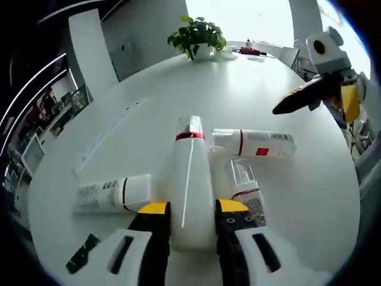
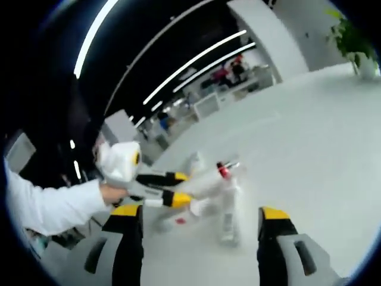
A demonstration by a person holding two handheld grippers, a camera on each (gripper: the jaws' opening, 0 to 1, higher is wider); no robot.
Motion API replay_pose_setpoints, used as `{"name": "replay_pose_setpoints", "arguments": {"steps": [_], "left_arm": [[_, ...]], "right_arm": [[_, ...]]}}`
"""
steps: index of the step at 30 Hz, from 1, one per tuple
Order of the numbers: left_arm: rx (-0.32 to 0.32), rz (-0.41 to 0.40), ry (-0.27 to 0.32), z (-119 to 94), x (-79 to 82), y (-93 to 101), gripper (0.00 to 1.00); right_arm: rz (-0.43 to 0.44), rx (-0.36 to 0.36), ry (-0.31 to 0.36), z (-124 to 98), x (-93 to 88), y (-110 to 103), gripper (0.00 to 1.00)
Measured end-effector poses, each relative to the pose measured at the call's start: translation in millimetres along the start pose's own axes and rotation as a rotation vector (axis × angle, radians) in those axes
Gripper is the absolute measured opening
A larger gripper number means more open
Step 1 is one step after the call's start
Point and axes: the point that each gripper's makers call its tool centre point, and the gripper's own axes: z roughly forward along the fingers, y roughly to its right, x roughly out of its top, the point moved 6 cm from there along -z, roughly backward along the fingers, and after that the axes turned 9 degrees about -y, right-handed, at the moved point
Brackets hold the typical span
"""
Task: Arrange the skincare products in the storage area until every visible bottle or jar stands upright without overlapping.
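The left gripper (image 1: 193,213) has its two yellow-tipped jaws closed against the sides of a tall white bottle (image 1: 191,185) with a red band below its silvery cap. In the left gripper view the bottle runs up between the jaws, cap pointing away from the camera, over a round white table (image 1: 149,101). In the right gripper view the same gripper (image 2: 178,187) comes in from the left, held by a person's hand (image 2: 112,193) in a white sleeve (image 2: 47,208), with the bottle (image 2: 205,182) tilted up off the table — its red-banded end is the higher one.

The right gripper (image 2: 202,220) hangs open above the table, jaws wide apart with nothing between them. It also appears at the right edge of the left gripper view (image 1: 312,95), up in the air and well apart from the products.

Three more products lie flat on the table. A white tube (image 1: 110,195) with a dark band lies left of the held bottle, near the left jaw. A white tube with a red stripe and red square (image 1: 256,143) lies on its side to the right, its cap end just beside the held bottle's neck. A smaller bottle with a clear cap (image 1: 247,187) lies close to the right jaw; whether it touches the held bottle cannot be told.

A potted plant (image 1: 197,37) stands at the far edge of the table. A small black item (image 1: 82,253) lies near the lower left edge.
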Motion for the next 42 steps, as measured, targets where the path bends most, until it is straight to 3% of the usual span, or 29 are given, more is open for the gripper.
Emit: {"name": "replay_pose_setpoints", "arguments": {"steps": [8, 13, 20, 24, 26, 29, 33, 37, 42], "left_arm": [[-0.035, -0.068, 0.042, -4.2, -6.7, 7.7, 0.26], [-0.026, -0.047, 0.054, -9.3, -5.9, 14.5, 0.26], [-0.033, -0.082, 0.082, -12.8, -6.5, 22.4, 0.26], [-0.041, -0.108, 0.1, -14.8, -8.6, 27.2, 0.26], [-0.066, -0.165, 0.126, -15.5, -8.2, 29.1, 0.25], [-0.075, -0.189, 0.148, -17.4, -7.1, 28.0, 0.25], [-0.104, -0.262, 0.191, -21.1, -3.7, 25.1, 0.25], [-0.102, -0.256, 0.201, -22.0, -0.3, 26.3, 0.25], [-0.14, -0.329, 0.23, -22.9, 2.5, 25.9, 0.25]], "right_arm": [[0.064, 0.014, 0.013, 15.9, 7.4, 9.2, 0.72], [0.106, 0.037, 0.015, 30.4, 22.9, 17.6, 0.71], [0.124, 0.056, -0.026, 52.0, 31.7, 24.2, 0.71], [0.176, 0.062, -0.028, 59.5, 31.2, 28.7, 0.7], [0.216, 0.073, -0.031, 61.8, 31.3, 28.4, 0.69], [0.263, 0.085, -0.014, 63.5, 32.6, 27.6, 0.68], [0.284, 0.083, -0.015, 64.6, 32.7, 31.0, 0.63], [0.402, 0.105, 0.01, 66.2, 35.7, 33.2, 0.61], [0.473, 0.121, 0.005, 68.0, 35.3, 34.3, 0.57]]}}
